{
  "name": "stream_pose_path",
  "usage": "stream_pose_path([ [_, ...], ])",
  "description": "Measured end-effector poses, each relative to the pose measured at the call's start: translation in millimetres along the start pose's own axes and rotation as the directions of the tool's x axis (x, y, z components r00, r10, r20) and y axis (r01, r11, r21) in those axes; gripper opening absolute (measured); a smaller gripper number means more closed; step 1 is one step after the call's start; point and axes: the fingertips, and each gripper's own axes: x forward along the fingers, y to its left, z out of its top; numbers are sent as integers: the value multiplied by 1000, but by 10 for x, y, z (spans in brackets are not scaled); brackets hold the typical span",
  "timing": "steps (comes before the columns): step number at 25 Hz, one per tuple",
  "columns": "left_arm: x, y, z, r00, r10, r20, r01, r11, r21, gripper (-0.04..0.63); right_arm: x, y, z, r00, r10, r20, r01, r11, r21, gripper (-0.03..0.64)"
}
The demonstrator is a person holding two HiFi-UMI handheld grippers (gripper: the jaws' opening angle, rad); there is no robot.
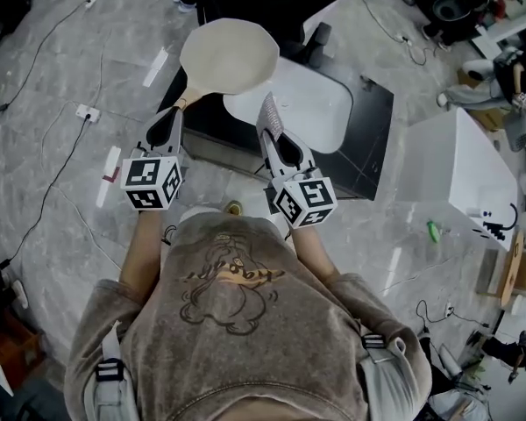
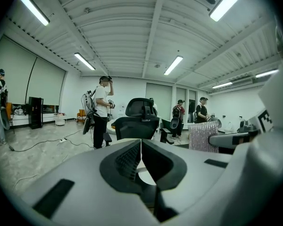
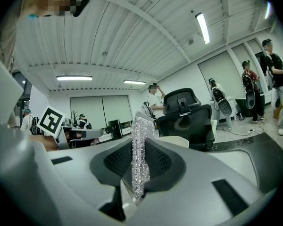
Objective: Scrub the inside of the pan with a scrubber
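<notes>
A cream round pan [image 1: 228, 55] is held out level over the left end of a black table [image 1: 373, 139]. Its tan handle [image 1: 183, 103] runs back into my left gripper [image 1: 173, 114], which is shut on it. In the left gripper view the jaws [image 2: 140, 147] stand closed, and only a pale strip shows between them. To the pan's right, my right gripper [image 1: 272, 128] is shut on a silvery mesh scrubber [image 1: 270, 110]. The scrubber [image 3: 140, 149] stands up between the pads. It sits beside the pan's near right rim, and I cannot tell if they touch.
A white basin-like tray [image 1: 311, 103] lies on the black table under the pan's right side. A black office chair [image 2: 137, 114] stands ahead. Several people stand further back in the room. A white table [image 1: 460, 169] is at the right, and cables with a power strip [image 1: 88, 112] lie on the floor.
</notes>
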Motion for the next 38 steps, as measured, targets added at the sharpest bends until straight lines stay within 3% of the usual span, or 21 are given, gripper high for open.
stream_pose_path([
  [6, 217, 46, 67, 1000, 6, 3, -6, 1000, -2, 18, 215, -129, 37, 1000, 20, -10, -20, 1000, 3, 83],
  [15, 710, 278, 171, 1000, -16, -10, 16, 1000, 4, 18, 603, -390, 68, 1000, -22, -17, 22, 999, 23, 83],
  [28, 1584, 784, 306, 994, -94, -63, 95, 995, 11, 21, 1486, -669, 224, 996, -85, -20, 86, 996, 39, 83],
  [29, 1645, 840, 312, 993, -95, -64, 96, 995, 5, 28, 1553, -671, 227, 996, -89, -22, 90, 995, 40, 83],
  [30, 1706, 890, 314, 993, -98, -66, 98, 995, -4, 86, 1612, -670, 228, 995, -93, -24, 94, 995, 42, 83],
  [31, 1762, 932, 312, 992, -103, -68, 102, 995, -13, 204, 1661, -669, 228, 995, -97, -26, 98, 994, 43, 83],
  [32, 1810, 964, 307, 991, -110, -71, 109, 994, -21, 249, 1700, -668, 229, 994, -102, -28, 103, 994, 43, 83],
  [38, 1968, 1130, 268, 987, -125, -101, 121, 992, -42, 247, 1889, -707, 224, 993, -111, -44, 114, 992, 58, 83],
])
